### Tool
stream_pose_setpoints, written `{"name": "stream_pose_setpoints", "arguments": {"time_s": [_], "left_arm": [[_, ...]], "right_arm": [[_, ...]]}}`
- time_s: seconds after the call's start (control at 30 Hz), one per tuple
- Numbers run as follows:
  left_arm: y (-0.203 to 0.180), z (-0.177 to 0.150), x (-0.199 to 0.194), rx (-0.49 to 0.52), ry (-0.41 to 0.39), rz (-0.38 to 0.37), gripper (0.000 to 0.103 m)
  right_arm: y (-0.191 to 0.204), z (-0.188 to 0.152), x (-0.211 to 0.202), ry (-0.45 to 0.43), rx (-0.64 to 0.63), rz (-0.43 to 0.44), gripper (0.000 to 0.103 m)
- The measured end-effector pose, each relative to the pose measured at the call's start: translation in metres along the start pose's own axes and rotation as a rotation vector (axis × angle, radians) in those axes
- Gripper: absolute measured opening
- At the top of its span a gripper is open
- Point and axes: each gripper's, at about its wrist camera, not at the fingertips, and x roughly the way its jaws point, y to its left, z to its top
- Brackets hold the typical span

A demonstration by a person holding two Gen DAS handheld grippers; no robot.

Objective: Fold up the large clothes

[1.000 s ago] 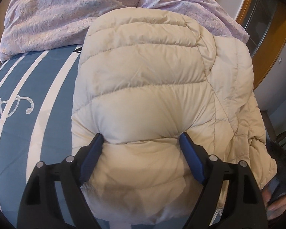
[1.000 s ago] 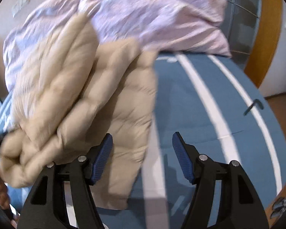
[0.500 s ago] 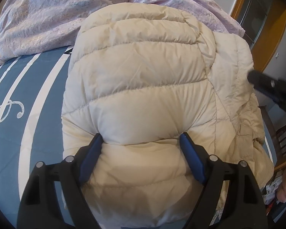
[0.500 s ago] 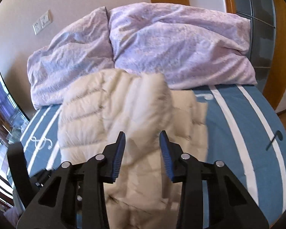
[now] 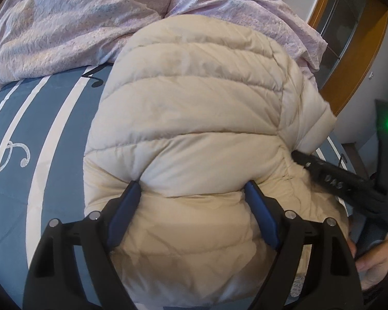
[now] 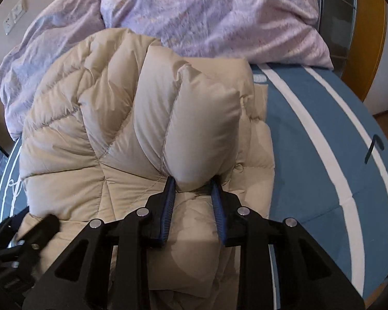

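Observation:
A cream quilted puffer jacket (image 5: 194, 118) lies bundled on the blue striped bed cover (image 5: 51, 155). My left gripper (image 5: 192, 188) stands wide open, its blue pads pressed into the jacket's near edge on both sides of a thick fold. My right gripper (image 6: 192, 183) is shut on a puffy fold of the jacket (image 6: 201, 139) at its right side. The right gripper also shows in the left wrist view (image 5: 331, 178), at the jacket's right edge. The left gripper shows at the lower left of the right wrist view (image 6: 20, 235).
Lilac pillows (image 5: 72, 23) lie behind the jacket at the head of the bed, also in the right wrist view (image 6: 209, 18). The bed cover (image 6: 323, 142) stretches to the right. A wooden door frame (image 5: 359, 59) stands at the right.
My right gripper swung in from over the bed cover, went to the jacket's right side and closed on a fold. The left gripper stayed wide around the near edge.

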Motion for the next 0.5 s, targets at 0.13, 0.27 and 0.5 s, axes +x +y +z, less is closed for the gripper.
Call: {"name": "stream_pose_setpoints", "arguments": {"time_s": [0.13, 0.27, 0.5], "left_arm": [[0.005, 0.010, -0.011, -0.019, -0.005, -0.036, 0.081], [0.013, 0.029, -0.023, -0.027, -0.038, -0.019, 0.081], [0.005, 0.076, -0.021, 0.065, -0.080, 0.072, 0.081]], "right_arm": [[-0.009, -0.003, 0.008, 0.002, 0.013, 0.018, 0.028], [-0.014, -0.008, 0.010, -0.004, 0.033, 0.031, 0.028], [-0.016, -0.010, 0.014, -0.019, 0.023, 0.029, 0.028]]}}
